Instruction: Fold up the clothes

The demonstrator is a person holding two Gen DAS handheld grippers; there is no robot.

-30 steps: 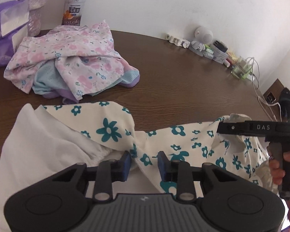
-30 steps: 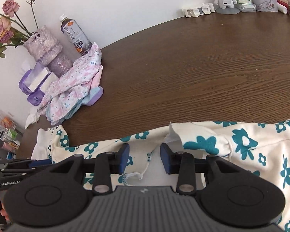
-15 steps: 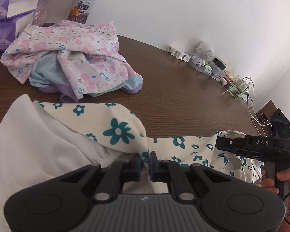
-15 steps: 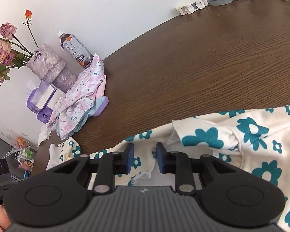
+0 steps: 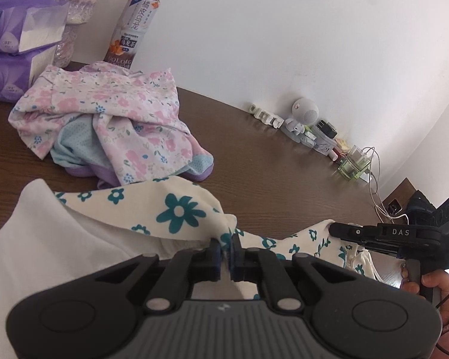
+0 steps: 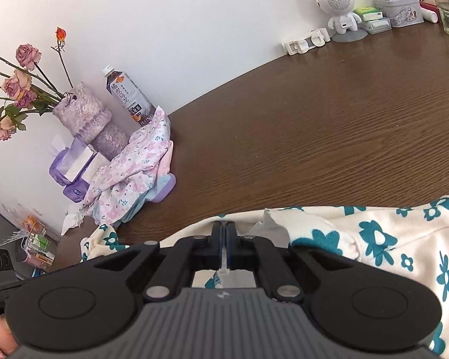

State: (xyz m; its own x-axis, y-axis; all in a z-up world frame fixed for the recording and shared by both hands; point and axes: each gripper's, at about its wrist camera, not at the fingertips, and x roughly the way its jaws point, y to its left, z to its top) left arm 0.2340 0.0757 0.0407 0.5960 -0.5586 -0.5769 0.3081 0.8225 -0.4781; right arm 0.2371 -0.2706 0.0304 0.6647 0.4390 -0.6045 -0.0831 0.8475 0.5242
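Your left gripper (image 5: 225, 249) and right gripper (image 6: 223, 240) each pinch the flowered garment (image 5: 179, 209) at the tabletop's (image 6: 329, 125) 6 o'clock edge, fingers nearly shut on thin bunched cloth; lift unevenly and an edge may slip free, dragging toward the pink pile (image 5: 104, 113) at 10 o'clock.

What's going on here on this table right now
A person is folding clothes with a handheld gripper in each hand. The left gripper and the right gripper are both shut on the cream garment with teal flowers, each pinching its fabric along the near edge of the brown table. The garment lies bunched, not yet folded. A pile of pink floral clothes sits farther back, beside a tea bottle and purple tissue packs.
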